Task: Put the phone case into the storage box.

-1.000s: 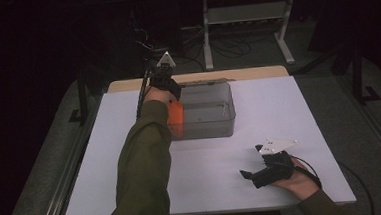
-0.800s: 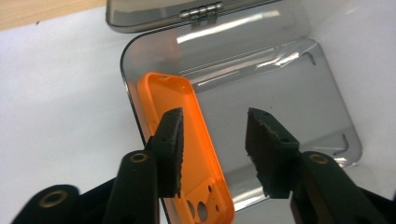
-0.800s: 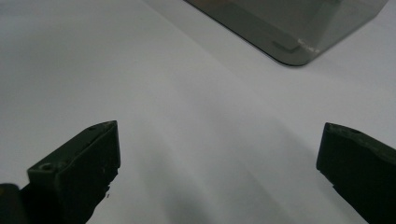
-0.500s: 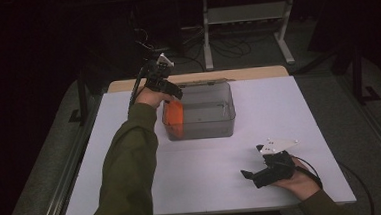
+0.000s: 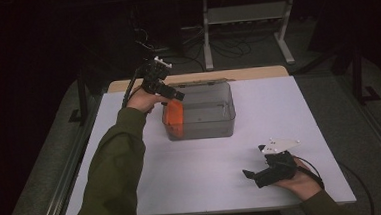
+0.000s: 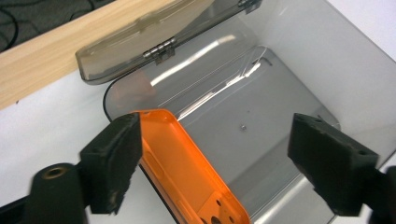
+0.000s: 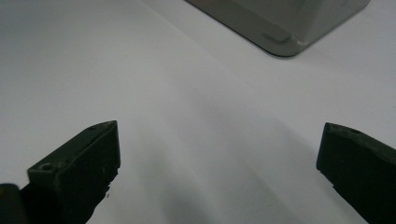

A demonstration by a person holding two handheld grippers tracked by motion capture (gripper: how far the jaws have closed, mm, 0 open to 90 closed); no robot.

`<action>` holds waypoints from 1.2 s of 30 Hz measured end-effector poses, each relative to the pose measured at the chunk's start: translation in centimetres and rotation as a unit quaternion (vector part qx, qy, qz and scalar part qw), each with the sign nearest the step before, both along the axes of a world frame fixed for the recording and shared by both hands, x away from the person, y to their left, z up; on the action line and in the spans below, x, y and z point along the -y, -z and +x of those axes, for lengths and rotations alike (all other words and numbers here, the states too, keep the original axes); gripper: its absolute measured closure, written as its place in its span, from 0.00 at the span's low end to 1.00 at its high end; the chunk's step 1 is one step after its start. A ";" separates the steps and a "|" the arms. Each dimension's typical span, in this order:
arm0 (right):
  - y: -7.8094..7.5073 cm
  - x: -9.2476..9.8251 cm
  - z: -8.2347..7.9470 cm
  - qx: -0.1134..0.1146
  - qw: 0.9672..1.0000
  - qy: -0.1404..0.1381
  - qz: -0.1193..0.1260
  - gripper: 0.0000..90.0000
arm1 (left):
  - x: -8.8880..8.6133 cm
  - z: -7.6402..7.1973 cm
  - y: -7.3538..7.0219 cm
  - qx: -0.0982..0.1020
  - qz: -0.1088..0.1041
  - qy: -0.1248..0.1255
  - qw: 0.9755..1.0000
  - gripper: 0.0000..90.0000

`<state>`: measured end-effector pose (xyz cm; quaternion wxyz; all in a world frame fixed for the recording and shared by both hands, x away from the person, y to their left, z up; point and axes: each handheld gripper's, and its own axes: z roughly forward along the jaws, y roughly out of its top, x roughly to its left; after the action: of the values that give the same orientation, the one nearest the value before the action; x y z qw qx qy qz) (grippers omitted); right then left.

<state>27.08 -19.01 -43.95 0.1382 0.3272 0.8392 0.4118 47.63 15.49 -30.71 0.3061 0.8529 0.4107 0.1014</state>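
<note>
While the left gripper point(image 5: 176, 95) hovered over the clear box point(image 5: 214, 120), its jaws had just been opening, nothing between them. Orange tray point(image 6: 187, 172) leaned inside against the box's left wall. Right gripper point(image 5: 248, 174) rested on the table point(image 5: 193, 187), jaws apart.

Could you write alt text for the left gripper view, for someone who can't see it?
An orange tray-like part leans inside a clear grey plastic box, seen from above between the left gripper's two black jaws, which have just been opening and stand wide apart, not pressing on it. The box's hinged lid lies open behind it on a white table with a wooden edge.
</note>
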 end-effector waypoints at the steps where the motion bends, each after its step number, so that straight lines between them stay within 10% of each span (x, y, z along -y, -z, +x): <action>1: 0.0 0.0 0.0 0.000 1.000 0.000 0.000 0.00 | -0.1 -0.1 0.0 0.002 0.000 0.003 1.000 0.15; 19: 0.2 -0.2 0.2 -0.002 1.000 0.003 -0.011 0.00 | -1.8 -3.5 0.4 0.044 -0.048 0.091 0.994 0.00; 36: 0.3 -0.2 0.2 -0.002 1.000 0.003 -0.014 0.00 | -4.4 -7.1 2.4 0.066 -0.064 0.103 0.990 0.00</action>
<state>27.27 -18.78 -44.21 0.1423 0.3289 0.8439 0.3992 40.56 19.87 -33.11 0.3957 0.8607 0.3048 0.0988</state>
